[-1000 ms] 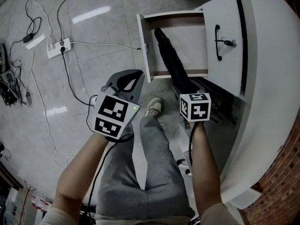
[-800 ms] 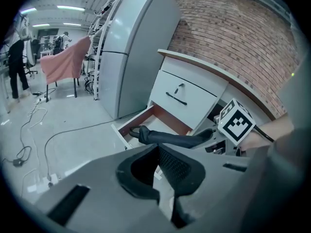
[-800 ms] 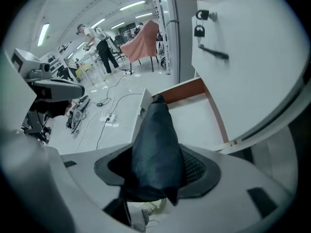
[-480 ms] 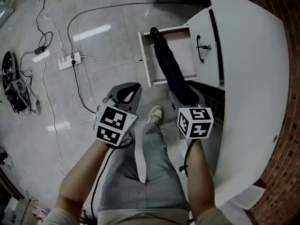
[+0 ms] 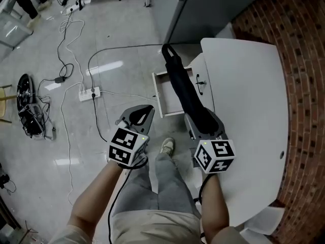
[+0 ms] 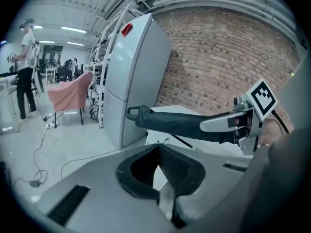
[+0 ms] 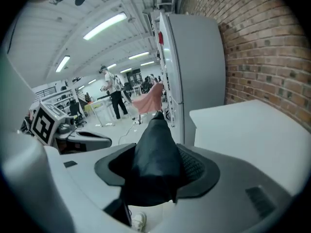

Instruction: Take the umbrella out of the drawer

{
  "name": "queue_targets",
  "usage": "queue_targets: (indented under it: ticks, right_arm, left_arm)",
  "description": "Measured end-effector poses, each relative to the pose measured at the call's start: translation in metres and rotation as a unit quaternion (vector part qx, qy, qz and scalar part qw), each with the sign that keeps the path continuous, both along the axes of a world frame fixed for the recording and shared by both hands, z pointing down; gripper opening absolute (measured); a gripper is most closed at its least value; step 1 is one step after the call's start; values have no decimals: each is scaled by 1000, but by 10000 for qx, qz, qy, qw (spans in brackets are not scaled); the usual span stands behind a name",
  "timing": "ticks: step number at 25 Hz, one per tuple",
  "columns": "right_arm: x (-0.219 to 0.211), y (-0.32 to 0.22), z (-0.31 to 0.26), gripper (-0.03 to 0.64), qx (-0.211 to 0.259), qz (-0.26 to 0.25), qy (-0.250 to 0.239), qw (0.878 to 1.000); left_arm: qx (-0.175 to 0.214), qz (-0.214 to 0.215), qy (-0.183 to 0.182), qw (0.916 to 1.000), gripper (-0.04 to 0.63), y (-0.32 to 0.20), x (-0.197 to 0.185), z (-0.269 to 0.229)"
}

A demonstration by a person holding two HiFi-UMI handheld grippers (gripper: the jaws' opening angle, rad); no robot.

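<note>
A long black folded umbrella (image 5: 184, 90) slants up and away from my right gripper (image 5: 204, 122), which is shut on its thick end. Those jaws have just been closing a little further on the black fabric (image 7: 154, 166). The looped far end hangs in the air above the back of the open white drawer (image 5: 158, 92), clear of it. In the left gripper view the umbrella (image 6: 184, 125) crosses the picture level, with the right gripper's marker cube at its right end. My left gripper (image 5: 148, 109) floats to the left of the drawer, holding nothing, its pads meeting at the tip (image 6: 156, 147).
The drawer belongs to a white cabinet (image 5: 249, 116) against a brick wall (image 5: 299, 85); a second drawer with a black handle (image 5: 201, 85) is above it. A tall grey cabinet (image 5: 188, 14) stands behind. A power strip (image 5: 89, 92) and cables lie on the floor at left. My shoe (image 5: 166, 146) is below.
Both grippers have risen well above the floor. The umbrella, lying partly in the drawer a second ago, has come up with the right gripper and now hangs over it.
</note>
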State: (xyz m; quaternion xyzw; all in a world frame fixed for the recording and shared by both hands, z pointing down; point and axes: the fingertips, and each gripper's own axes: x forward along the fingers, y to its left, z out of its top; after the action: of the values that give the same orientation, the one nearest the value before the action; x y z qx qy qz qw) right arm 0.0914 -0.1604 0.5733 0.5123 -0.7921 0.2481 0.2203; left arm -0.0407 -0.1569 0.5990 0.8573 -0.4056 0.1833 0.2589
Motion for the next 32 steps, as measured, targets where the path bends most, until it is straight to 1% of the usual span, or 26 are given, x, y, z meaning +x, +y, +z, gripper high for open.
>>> queue_targets:
  ticks: [4,8,14,19,23,27,30,32]
  right_arm:
    - [3,-7,-92,257,628,210,-384,9971]
    - [12,-10,-184,253,1361,302,-656,9881]
    - [26,2,-309,247,2346,373,-1038,9658]
    - [41,11,-397,245,2996,434,-1463,9418]
    - [45,22,-455,241,3529,413,-1654,9200]
    - [46,36,-492,238,3917,330,-1851,9007]
    - [48,46,-513,233,4171,301,-1842,8895]
    - [47,50,-523,229,4311,257,-1742,8850]
  left_arm:
    - [364,-63,95,9993,8,-8,-2,-70]
    - [809,-86,137,9966,8,-17,-3,-139]
    - [1418,-126,263,9895,8,-16,-6,-240]
    - [1983,-89,490,9789,7,-18,-2,-324]
    - [2435,6,638,9678,8,-19,3,-382]
    - [2775,57,776,9576,8,-16,5,-424]
    - [2986,85,785,9511,8,-13,5,-446]
    - [3069,98,792,9484,8,-13,6,-455]
